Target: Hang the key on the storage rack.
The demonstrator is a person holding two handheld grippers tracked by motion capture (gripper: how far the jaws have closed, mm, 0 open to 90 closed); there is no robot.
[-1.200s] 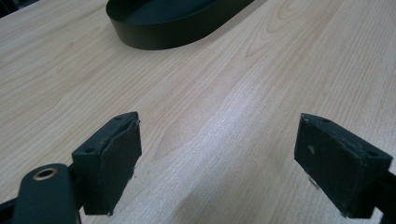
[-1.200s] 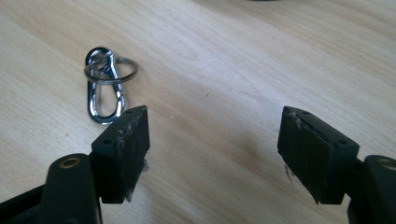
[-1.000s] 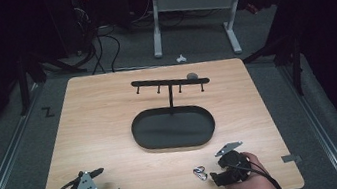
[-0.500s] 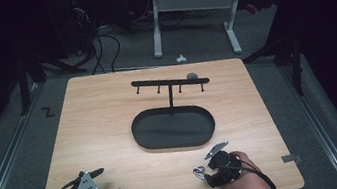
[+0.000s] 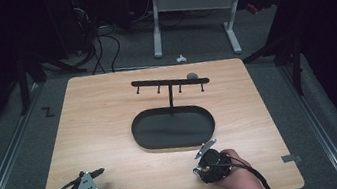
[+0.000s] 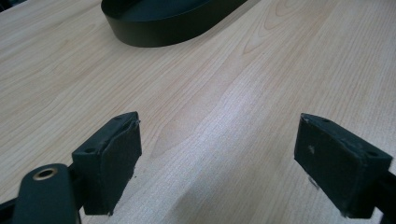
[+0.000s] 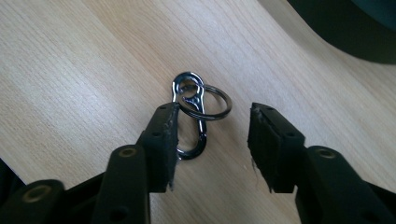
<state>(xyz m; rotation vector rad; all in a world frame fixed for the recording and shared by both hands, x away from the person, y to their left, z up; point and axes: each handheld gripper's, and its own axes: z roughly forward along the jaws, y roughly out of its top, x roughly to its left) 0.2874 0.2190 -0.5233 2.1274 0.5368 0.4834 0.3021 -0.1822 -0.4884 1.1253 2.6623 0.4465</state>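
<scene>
A dark metal carabiner clip (image 7: pixel 192 99) with a split key ring (image 7: pixel 229 103) through its top lies flat on the wooden table (image 5: pixel 111 128). My right gripper (image 7: pixel 212 126) is open just above it. The clip's lower end is beside the left pad (image 7: pixel 164 135), and the ring lies in the gap. In the high view the right gripper (image 5: pixel 203 170) is at the table's near edge, right of centre, held by a hand. My left gripper (image 5: pixel 109 182) is open at the near left, and its pads (image 6: pixel 116 158) hold nothing.
A black oval base (image 5: pixel 174 126) sits mid-table with a post and a crossbar of small hooks (image 5: pixel 170 82) behind it. A small grey knob (image 5: pixel 192 75) rests by the bar. The base's rim (image 6: pixel 168 28) lies ahead of the left gripper.
The right gripper has moved left and slightly forward over the carabiner, which now lies between its open jaws. The left gripper has stayed put.
</scene>
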